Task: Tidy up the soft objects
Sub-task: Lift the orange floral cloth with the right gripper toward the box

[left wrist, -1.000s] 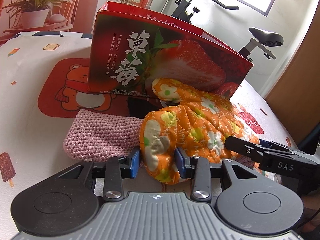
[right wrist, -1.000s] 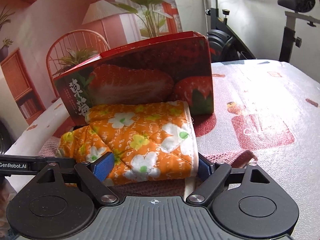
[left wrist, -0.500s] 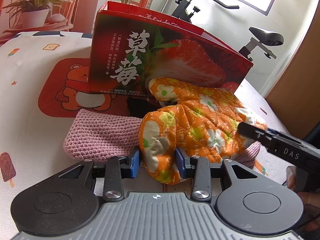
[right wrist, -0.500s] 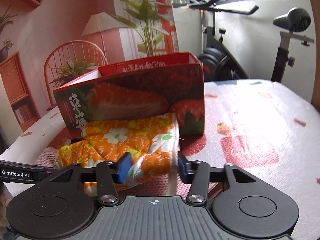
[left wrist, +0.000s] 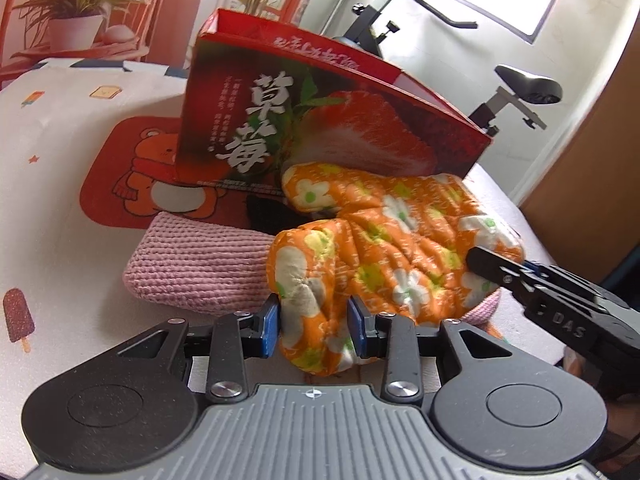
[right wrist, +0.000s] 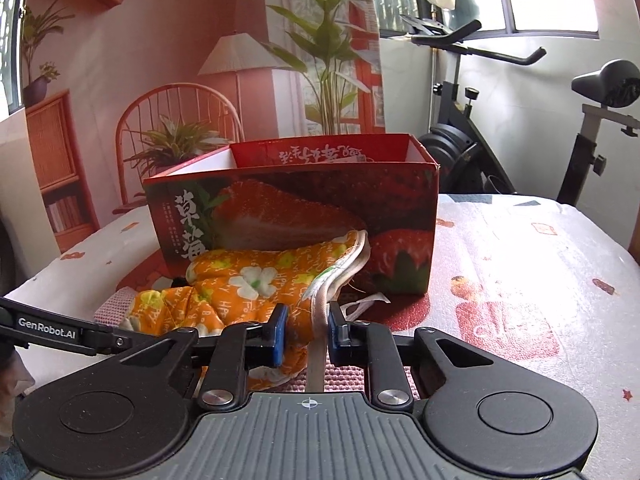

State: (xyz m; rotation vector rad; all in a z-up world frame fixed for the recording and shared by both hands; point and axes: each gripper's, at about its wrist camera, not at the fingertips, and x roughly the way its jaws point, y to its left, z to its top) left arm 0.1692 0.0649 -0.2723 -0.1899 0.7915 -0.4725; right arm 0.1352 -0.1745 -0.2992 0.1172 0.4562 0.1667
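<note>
An orange flowered oven mitt (left wrist: 384, 248) lies across a pink knitted cloth (left wrist: 196, 268) in front of a red strawberry box (left wrist: 320, 120). My left gripper (left wrist: 314, 326) is shut on the mitt's fingertip end, and its jaws are still closing a little. My right gripper (right wrist: 306, 332) pinches the mitt (right wrist: 248, 284) at its white-trimmed cuff; its jaws are closing on the fabric. The cuff end is lifted off the cloth. The right gripper's finger (left wrist: 516, 276) shows at the right of the left wrist view, against the mitt. The box (right wrist: 296, 220) stands open at the top.
The table wears a white cloth (left wrist: 48, 168) printed with bears and ice lollies. An exercise bike (right wrist: 480, 120) stands behind the table at the right. A wall mural with a chair and plants (right wrist: 180, 120) fills the back. A hand (left wrist: 576, 360) shows at the far right edge.
My right gripper went from wide open around the mitt's cuff to pinched on it, and rose slightly, bunching and lifting that end. The left gripper kept its hold without moving.
</note>
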